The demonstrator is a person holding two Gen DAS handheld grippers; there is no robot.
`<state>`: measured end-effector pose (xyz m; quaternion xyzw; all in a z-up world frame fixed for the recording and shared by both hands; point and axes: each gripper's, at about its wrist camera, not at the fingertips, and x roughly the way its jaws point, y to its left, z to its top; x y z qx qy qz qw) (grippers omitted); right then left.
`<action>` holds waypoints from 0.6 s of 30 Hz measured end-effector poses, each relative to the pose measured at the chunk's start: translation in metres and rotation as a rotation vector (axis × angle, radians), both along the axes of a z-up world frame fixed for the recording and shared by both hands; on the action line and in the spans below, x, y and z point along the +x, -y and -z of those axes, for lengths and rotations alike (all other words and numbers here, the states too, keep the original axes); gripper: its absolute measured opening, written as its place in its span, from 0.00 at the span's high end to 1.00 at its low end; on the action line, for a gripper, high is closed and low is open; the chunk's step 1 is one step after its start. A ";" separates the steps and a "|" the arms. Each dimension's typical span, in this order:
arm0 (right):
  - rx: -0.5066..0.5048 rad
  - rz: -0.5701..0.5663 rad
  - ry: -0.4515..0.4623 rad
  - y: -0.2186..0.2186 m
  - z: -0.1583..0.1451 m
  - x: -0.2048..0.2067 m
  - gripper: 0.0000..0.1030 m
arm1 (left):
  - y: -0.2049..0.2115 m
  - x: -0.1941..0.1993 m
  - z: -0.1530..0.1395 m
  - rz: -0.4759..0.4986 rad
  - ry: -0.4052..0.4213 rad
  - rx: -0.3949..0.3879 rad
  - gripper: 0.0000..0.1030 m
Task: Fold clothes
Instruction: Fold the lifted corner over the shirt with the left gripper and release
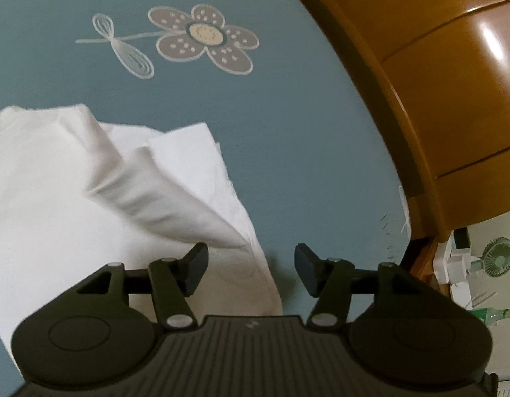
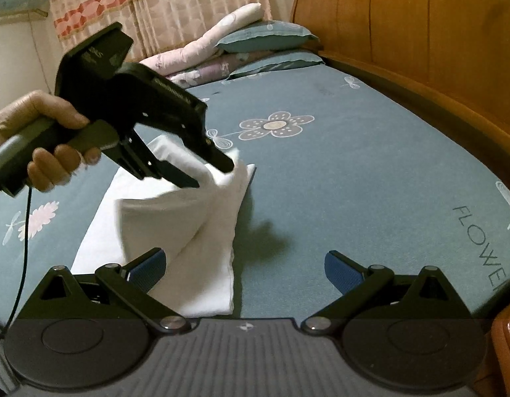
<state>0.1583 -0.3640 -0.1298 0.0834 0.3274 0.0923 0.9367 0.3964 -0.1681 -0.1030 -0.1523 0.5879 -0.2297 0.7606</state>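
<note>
- White cotton-like garment point(image 2: 175, 228) lies partly folded on the teal flower-print bed sheet point(image 2: 370, 172), near the wooden headboard point(image 2: 420, 33); one flap stands raised and loose along its middle.
- Risk: the raised flap point(image 1: 162, 195) is unsupported and may slump sideways, leaving a crooked or wrinkled fold.
- Risk: the layered edges at the far corner are misaligned; pressing now would probably set the offset.
- Left gripper point(image 1: 251, 268): jaws released, roughly half spread. The garment's edge passes between them, but neither pad presses on it. In the right wrist view its fingertips hang at the top of the flap; contact there cannot be told.
- Right gripper point(image 2: 245, 271): jaws spread wide, holding nothing; the near end of the garment lies beside its left pad point(image 2: 149, 268).
</note>
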 end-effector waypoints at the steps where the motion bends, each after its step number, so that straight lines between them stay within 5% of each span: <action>1: -0.001 0.000 -0.001 0.000 0.000 0.000 0.00 | -0.002 -0.001 -0.004 0.005 0.010 -0.004 0.42; 7: -0.013 -0.011 0.008 -0.003 -0.003 -0.002 0.00 | -0.034 -0.019 -0.028 0.009 0.137 0.005 0.34; 18: 0.029 -0.060 0.019 -0.009 -0.013 -0.001 0.00 | -0.072 -0.134 -0.003 0.192 0.444 0.285 0.33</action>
